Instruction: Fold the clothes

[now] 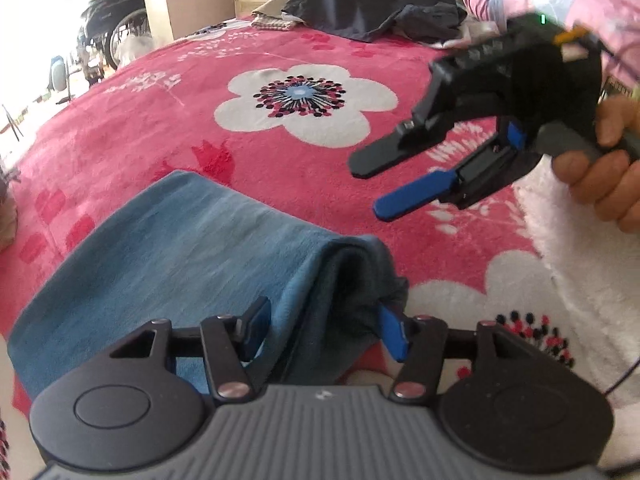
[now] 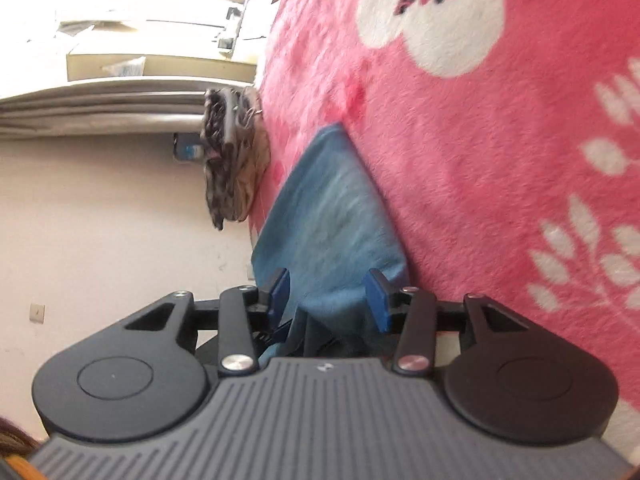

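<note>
The blue soft cloth garment (image 1: 168, 240) lies partly folded on the pink floral bed blanket (image 1: 280, 168); both claws, left (image 1: 320, 328) and right (image 1: 384, 184), gape empty; tidying folds likely remain.

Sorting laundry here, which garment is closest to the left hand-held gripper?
The blue folded garment, lying inside the open left hand-held gripper; the dark navy pile sits far across the pink bedspread.

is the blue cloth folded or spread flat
Folded: the blue cloth shows doubled layers at its right edge, lying on the pink blanket.
</note>
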### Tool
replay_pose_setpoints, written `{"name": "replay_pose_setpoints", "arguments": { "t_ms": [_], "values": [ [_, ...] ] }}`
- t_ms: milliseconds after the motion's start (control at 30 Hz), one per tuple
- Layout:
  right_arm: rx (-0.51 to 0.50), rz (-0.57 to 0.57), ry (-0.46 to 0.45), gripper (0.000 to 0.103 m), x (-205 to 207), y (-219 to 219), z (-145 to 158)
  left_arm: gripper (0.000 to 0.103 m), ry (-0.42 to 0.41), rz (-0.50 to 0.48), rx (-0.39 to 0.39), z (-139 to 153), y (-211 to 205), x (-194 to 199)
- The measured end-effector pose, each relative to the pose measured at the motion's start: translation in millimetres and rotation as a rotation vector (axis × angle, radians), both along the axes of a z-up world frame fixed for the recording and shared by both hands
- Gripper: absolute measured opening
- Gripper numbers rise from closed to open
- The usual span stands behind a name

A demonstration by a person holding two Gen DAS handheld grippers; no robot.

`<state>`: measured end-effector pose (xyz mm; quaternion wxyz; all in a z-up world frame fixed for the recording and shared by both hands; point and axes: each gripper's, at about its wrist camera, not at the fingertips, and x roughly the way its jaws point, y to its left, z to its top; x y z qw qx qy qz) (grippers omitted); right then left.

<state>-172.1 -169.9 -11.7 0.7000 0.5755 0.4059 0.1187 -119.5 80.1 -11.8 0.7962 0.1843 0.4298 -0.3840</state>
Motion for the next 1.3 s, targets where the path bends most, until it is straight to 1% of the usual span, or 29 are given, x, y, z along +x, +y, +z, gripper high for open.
{"name": "replay_pose_setpoints", "arguments": {
  "t_ms": [67,133,267,367,467,533,600,667,767,900,967,1000,1033,1067,1100,1133,1233,1300],
  "values": [
    [0.013,0.001,0.024,0.042,1.1,1.6,-5.0,0.058,0.028,0.029,-0.022,0.8,5.0,3.6],
    [0.024,0.014,0.039,0.042,2.4,5.3,-9.3,0.058,0.037,0.038,-0.026,-0.5,4.6,4.3],
    [0.024,0.037,0.048,0.042,5.4,11.4,-10.2,0.062,0.017,0.002,-0.006,-3.6,-7.0,-1.4],
    [0.02,0.018,0.056,0.042,2.1,6.3,-9.3,0.063,0.0,-0.012,0.01,-7.0,-16.4,-2.7],
    [0.017,0.001,0.066,0.042,0.9,2.4,-11.0,0.065,0.034,-0.024,-0.015,-4.9,-18.6,-0.4],
    [0.017,-0.003,0.074,0.042,1.9,2.0,-13.0,0.07,0.057,-0.035,-0.031,-2.4,-17.3,-1.3],
    [0.02,-0.001,0.077,0.042,3.0,2.7,-14.1,0.072,0.072,-0.043,-0.041,-0.4,-16.4,-3.0],
    [0.021,0.005,0.075,0.042,4.8,4.3,-14.0,0.073,0.069,-0.039,-0.034,-0.4,-17.8,-5.0],
    [0.019,0.013,0.072,0.042,6.0,5.5,-13.8,0.073,0.056,-0.008,-0.017,-5.5,-24.5,-5.2],
    [0.014,0.01,0.072,0.042,3.8,4.1,-12.8,0.07,0.005,0.008,0.029,-12.4,-37.0,-7.9],
    [0.009,0.006,0.071,0.042,2.0,2.2,-12.5,0.063,-0.025,-0.001,0.053,-12.8,-39.9,-9.9],
    [0.007,0.003,0.072,0.042,1.4,1.4,-12.6,0.056,-0.04,-0.01,0.067,-12.4,-39.9,-11.1],
    [0.005,0.0,0.072,0.042,1.4,1.0,-12.6,0.047,-0.056,-0.018,0.085,-11.8,-39.7,-12.3],
    [0.003,-0.003,0.072,0.042,1.5,0.7,-12.5,0.041,-0.075,-0.024,0.107,-11.2,-39.4,-13.5],
    [0.002,-0.003,0.072,0.042,1.5,0.3,-12.6,0.03,-0.095,-0.026,0.136,-11.2,-39.2,-14.1],
    [0.001,-0.003,0.072,0.042,1.5,0.0,-12.7,0.026,-0.115,-0.025,0.167,-11.7,-39.0,-14.3],
    [-0.011,0.004,0.07,0.042,0.7,-0.7,-11.8,0.021,-0.164,-0.043,0.22,-13.9,-38.3,-18.2],
    [-0.039,0.017,0.07,0.042,-0.2,-0.8,-9.6,0.019,-0.226,-0.079,0.261,-16.6,-40.4,-26.6]
  ]
}}
